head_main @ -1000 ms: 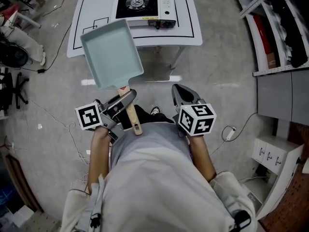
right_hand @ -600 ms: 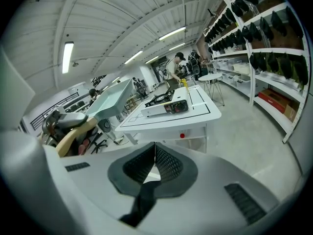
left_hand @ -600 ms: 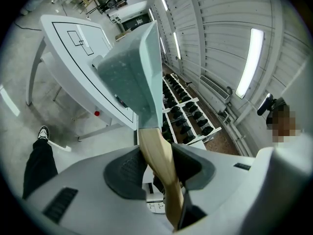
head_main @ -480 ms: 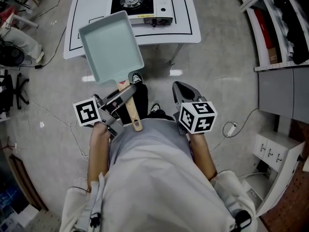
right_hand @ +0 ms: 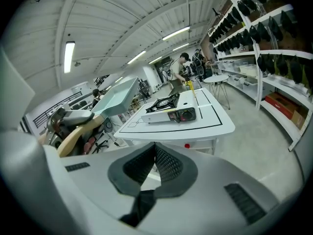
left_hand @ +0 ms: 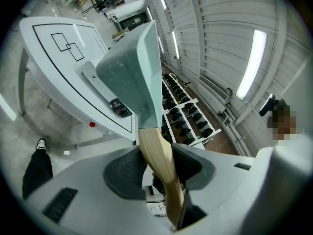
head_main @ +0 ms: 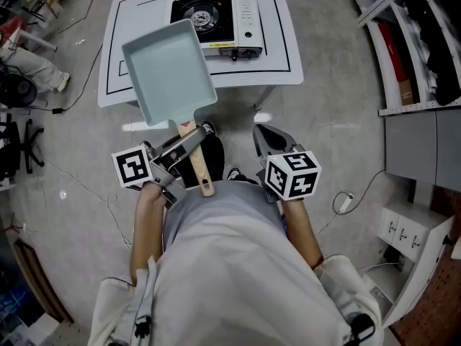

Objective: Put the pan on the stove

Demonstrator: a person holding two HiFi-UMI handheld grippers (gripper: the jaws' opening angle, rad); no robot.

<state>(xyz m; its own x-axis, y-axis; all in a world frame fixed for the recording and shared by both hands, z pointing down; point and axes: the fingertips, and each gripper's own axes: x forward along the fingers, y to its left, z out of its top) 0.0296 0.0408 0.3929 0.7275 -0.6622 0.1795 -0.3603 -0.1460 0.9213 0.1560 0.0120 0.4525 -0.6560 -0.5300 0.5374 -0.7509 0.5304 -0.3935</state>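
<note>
A pale blue-green rectangular pan (head_main: 168, 70) with a wooden handle (head_main: 197, 166) hangs in the air over the near edge of the white table (head_main: 281, 56). My left gripper (head_main: 184, 146) is shut on that handle (left_hand: 159, 155), the pan's (left_hand: 129, 75) body tilting up ahead of it. The portable gas stove (head_main: 223, 16) sits at the table's far middle, its burner bare; the right gripper view shows the stove (right_hand: 171, 109) ahead. My right gripper (head_main: 265, 137) holds nothing, its pads (right_hand: 166, 163) touching at the tips. The pan (right_hand: 117, 98) is at that view's left.
Black lines are marked on the table top (head_main: 126, 49). Grey shelving (head_main: 425, 42) runs along the right, with shelves of dark items (right_hand: 274, 33). People stand at the far end of the room (right_hand: 183, 67). A cable and plug (head_main: 344, 200) lie on the floor.
Both grippers and the pan have moved toward the table; the pan now overlaps the table's near edge and sits closer to the stove. The grip on the handle is unchanged.
</note>
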